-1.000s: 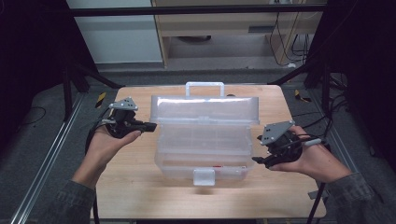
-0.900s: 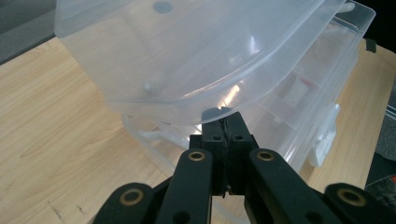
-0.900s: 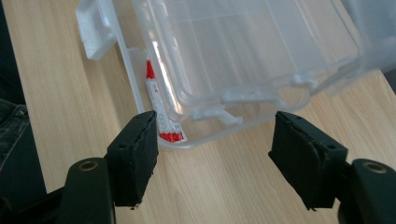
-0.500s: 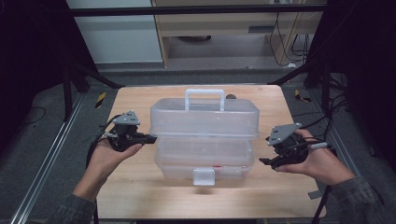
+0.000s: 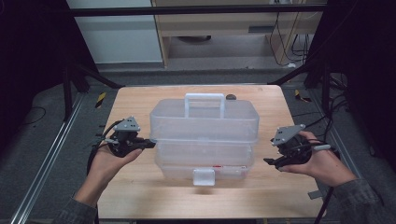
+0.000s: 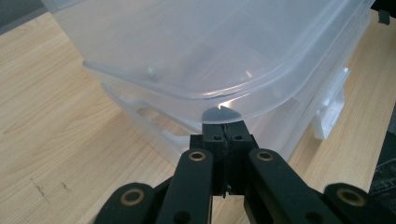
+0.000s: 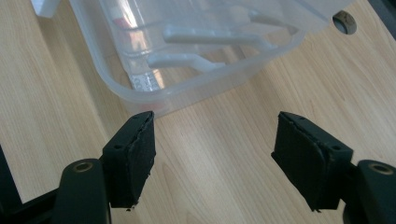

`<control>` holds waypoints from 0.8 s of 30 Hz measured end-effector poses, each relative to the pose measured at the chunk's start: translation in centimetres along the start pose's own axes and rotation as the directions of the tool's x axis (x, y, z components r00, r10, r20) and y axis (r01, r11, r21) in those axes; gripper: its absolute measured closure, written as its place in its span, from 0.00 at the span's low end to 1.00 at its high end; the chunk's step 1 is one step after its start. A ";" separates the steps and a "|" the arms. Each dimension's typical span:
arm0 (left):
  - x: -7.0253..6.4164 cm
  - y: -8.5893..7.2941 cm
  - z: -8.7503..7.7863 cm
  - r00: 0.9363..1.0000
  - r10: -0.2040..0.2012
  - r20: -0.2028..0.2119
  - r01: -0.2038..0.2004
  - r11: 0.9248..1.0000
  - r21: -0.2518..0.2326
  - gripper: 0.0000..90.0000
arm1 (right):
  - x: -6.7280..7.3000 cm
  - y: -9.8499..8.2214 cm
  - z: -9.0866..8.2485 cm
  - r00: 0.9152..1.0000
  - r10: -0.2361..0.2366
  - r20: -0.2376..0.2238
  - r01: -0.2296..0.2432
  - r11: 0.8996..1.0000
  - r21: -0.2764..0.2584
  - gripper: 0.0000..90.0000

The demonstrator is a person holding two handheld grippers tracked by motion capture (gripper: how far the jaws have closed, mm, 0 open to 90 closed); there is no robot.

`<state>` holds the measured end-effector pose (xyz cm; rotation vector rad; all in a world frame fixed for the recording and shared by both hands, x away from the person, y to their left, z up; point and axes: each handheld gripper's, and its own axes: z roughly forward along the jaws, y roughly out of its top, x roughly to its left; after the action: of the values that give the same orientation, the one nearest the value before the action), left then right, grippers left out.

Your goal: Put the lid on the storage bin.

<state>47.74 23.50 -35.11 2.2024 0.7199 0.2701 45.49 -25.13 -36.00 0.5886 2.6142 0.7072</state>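
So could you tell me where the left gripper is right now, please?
In the high view, the left gripper sits shut against the clear plastic toolbox's left end, under its lid's rim.

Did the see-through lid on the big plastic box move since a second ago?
Yes. The lid swung down toward the near table edge; it now sits almost shut over the box base, the shut left gripper at its corner.

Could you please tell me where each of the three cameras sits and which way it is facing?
High view: above the person's side, looking forward and down at the table; both forearms, left gripper, right gripper.
Left gripper view: on the left gripper, jaws shut, at the clear box lid edge.
Right gripper view: on the right gripper, jaws open, facing the box base.
All views share the box and table.
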 end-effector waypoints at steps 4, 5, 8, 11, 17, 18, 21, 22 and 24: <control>-0.1 -0.4 0.2 1.000 0.009 0.000 -0.009 1.000 0.008 1.00 | -0.1 -0.6 0.2 1.000 0.013 -0.001 -0.013 1.000 0.006 0.32; -0.1 -0.5 0.2 1.000 0.010 -0.005 -0.010 1.000 0.010 1.00 | -0.1 -0.7 0.2 1.000 0.011 -0.003 -0.011 1.000 0.008 0.32; -0.1 -0.8 0.4 1.000 0.005 -0.001 -0.005 1.000 0.015 1.00 | -0.3 -0.9 0.4 1.000 0.021 0.004 -0.021 1.000 0.005 0.32; -0.1 -1.0 0.4 1.000 0.004 0.002 -0.004 1.000 0.012 1.00 | -0.3 -1.1 0.5 1.000 0.028 0.000 -0.028 1.000 0.009 0.32; -0.1 -1.4 0.6 1.000 0.000 0.007 0.000 1.000 0.009 1.00 | -0.2 -1.4 0.9 0.999 0.033 0.002 -0.033 0.999 0.012 0.32; -0.1 -1.4 0.6 1.000 0.000 0.007 0.000 1.000 0.009 1.00 | -0.2 -1.4 1.0 0.999 0.035 0.003 -0.035 0.999 0.010 0.32; -0.2 -1.7 0.8 1.000 0.007 0.005 -0.007 1.000 0.019 1.00 | -0.3 -1.5 1.1 0.999 0.039 0.005 -0.039 0.999 0.009 0.32; -0.3 -1.7 0.8 1.000 0.011 0.004 -0.011 1.000 0.022 1.00 | -0.3 -1.5 1.2 0.999 0.039 0.006 -0.039 0.999 0.008 0.32; -0.3 -1.8 0.8 1.000 0.012 0.005 -0.012 1.000 0.024 1.00 | -0.3 -1.6 1.2 0.999 0.040 0.004 -0.040 0.999 0.011 0.32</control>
<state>47.11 23.76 -36.98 2.2295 0.7113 0.2635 45.80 -26.05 -37.72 0.6460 2.6109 0.7035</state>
